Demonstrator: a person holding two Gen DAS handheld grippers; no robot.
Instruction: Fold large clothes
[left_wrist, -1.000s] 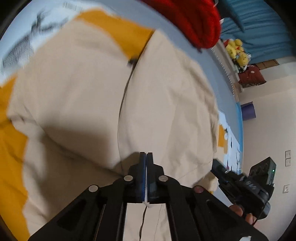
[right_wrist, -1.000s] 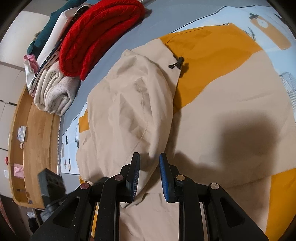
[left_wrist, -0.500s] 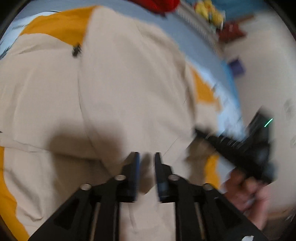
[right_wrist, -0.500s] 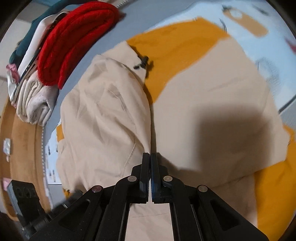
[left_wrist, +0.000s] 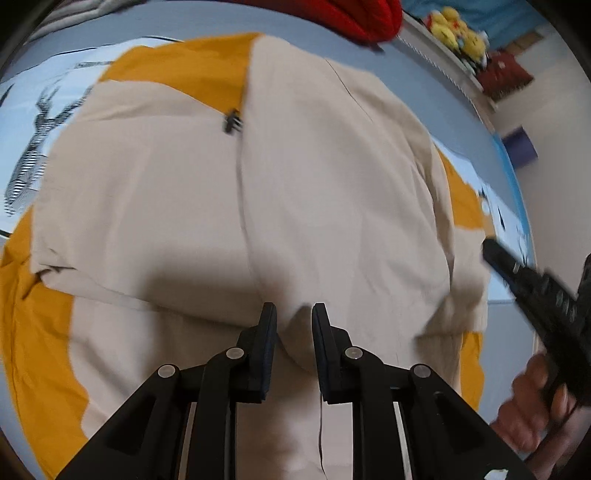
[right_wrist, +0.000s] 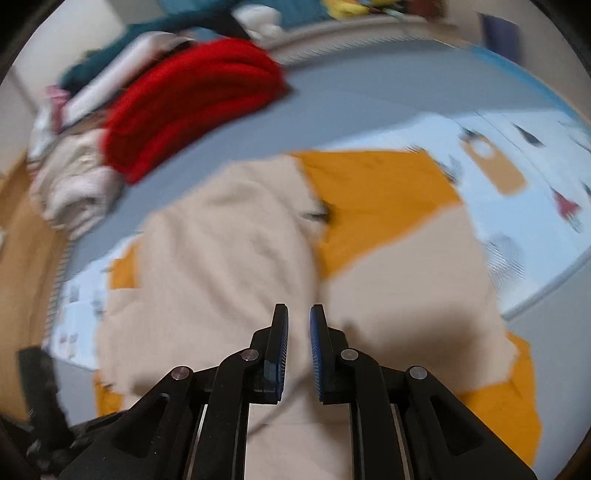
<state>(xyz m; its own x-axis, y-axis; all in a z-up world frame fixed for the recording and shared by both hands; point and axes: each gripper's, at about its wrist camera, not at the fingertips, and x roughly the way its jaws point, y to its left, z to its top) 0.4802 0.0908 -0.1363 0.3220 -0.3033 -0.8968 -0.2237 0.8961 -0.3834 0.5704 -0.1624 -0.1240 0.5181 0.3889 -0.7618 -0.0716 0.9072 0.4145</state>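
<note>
Grey bed with a patterned blue sheet; red blanket stacked upper left in the right view. Beige-and-orange jacket lies spread mid-frame. Left gripper and right gripper both released, jaws parted just above the beige cloth, grasping nothing.

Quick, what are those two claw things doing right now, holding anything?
Left gripper: open, holding nothing, over the beige-and-orange garment.
Right gripper: open, holding nothing.
</note>
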